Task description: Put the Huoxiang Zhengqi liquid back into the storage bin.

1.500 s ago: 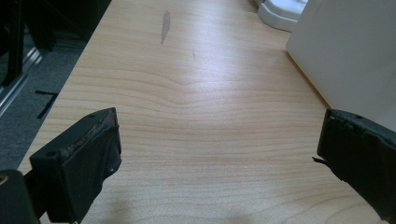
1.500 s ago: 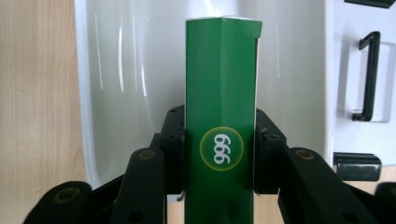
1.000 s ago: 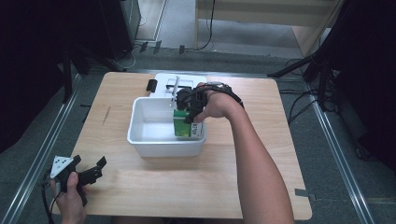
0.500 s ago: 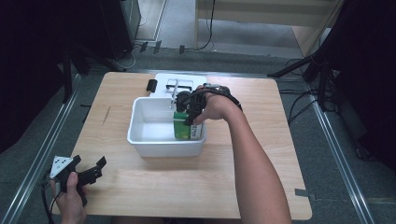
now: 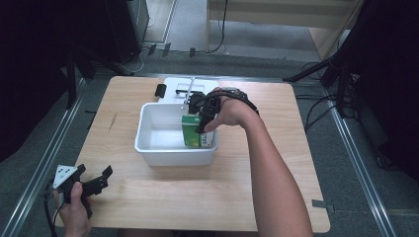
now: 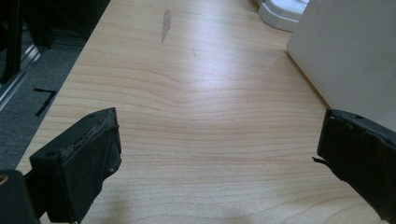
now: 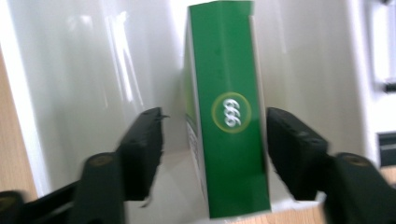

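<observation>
A green carton (image 5: 192,133) stands upright inside the white bin (image 5: 148,148), against its right wall. My right gripper (image 5: 201,127) reaches down into the bin from above. In the right gripper view the carton (image 7: 229,140) sits between the two black jaws of my right gripper (image 7: 217,121). The jaws have just been opening, and a gap shows at the left jaw, so the pads no longer press on the carton. My left gripper (image 5: 103,178) rests at the table's near left corner, open. In the left gripper view, bare wood lies between the jaws of the left gripper (image 6: 219,135).
A white flat tray (image 5: 183,86) and a small black block (image 5: 160,90) lie behind the bin near the far edge. The bin's outer wall (image 6: 345,51) stands to the right of my left gripper. The wooden table (image 5: 276,197) ends close to my left hand.
The right gripper's jaws have spread apart off the green carton, which stays standing in the bin. Neither hand has shifted.
</observation>
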{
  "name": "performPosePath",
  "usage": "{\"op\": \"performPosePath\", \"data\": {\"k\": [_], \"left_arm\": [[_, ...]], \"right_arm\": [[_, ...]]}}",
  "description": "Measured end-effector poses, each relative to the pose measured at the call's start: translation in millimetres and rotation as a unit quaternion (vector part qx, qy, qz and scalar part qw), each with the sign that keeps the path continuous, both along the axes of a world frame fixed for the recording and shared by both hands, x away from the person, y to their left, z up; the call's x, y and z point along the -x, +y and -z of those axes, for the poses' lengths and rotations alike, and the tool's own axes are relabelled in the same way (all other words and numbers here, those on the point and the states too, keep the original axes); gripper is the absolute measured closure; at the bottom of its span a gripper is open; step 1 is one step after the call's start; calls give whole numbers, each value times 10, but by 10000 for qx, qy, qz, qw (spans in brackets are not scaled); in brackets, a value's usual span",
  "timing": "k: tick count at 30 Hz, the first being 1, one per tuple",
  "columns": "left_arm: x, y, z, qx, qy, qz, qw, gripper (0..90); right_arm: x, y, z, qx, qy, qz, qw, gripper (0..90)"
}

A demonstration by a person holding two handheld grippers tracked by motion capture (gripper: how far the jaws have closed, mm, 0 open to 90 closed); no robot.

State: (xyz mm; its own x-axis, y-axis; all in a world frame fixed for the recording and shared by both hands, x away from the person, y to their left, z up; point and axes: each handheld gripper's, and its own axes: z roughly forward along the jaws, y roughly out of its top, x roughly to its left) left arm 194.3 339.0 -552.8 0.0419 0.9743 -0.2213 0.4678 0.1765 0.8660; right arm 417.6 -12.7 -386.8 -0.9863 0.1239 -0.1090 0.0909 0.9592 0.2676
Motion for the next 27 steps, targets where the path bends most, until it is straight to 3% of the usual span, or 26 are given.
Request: {"op": "performPosePath", "data": {"k": [4, 8, 12, 13, 14, 15, 17, 23, 26, 27], "left_arm": [[2, -1, -1, -18, 3, -1, 10000, 2], [2, -2, -1, -17, -1, -7, 10000, 1], [2, -4, -1, -21, -1, -10, 10000, 1], [2, -4, -1, -21, -1, -10, 10000, 2], [2, -3, -1, -19, -2, -10, 10000, 2], [2, -3, -1, -18, -5, -11, 10000, 2], [2, -5, -1, -23, -4, -8, 10000, 1], [2, -5, 0, -20, -13, -14, 10000, 1], [2, -7, 0, -27, -18, -15, 10000, 1], [2, -7, 0, -27, -18, -15, 10000, 1]], "right_arm": [[-13, -44, -111, -325, -32, 475, 9983, 293], [32, -78, -203, -621, 2, 767, 9951, 228], [78, -123, -289, -593, -96, 1256, 9903, 138], [78, -123, -289, -593, -96, 1256, 9903, 138], [81, -164, -332, -574, -106, 1505, 9869, 118], [81, -164, -332, -574, -106, 1505, 9869, 118], [97, -236, -361, -701, -33, 1538, 9856, 0], [83, -429, -346, -930, -101, 1858, 9781, 0], [81, -543, -327, -1077, -148, 2057, 9726, 0], [81, -543, -327, -1077, -148, 2057, 9726, 0]]}}
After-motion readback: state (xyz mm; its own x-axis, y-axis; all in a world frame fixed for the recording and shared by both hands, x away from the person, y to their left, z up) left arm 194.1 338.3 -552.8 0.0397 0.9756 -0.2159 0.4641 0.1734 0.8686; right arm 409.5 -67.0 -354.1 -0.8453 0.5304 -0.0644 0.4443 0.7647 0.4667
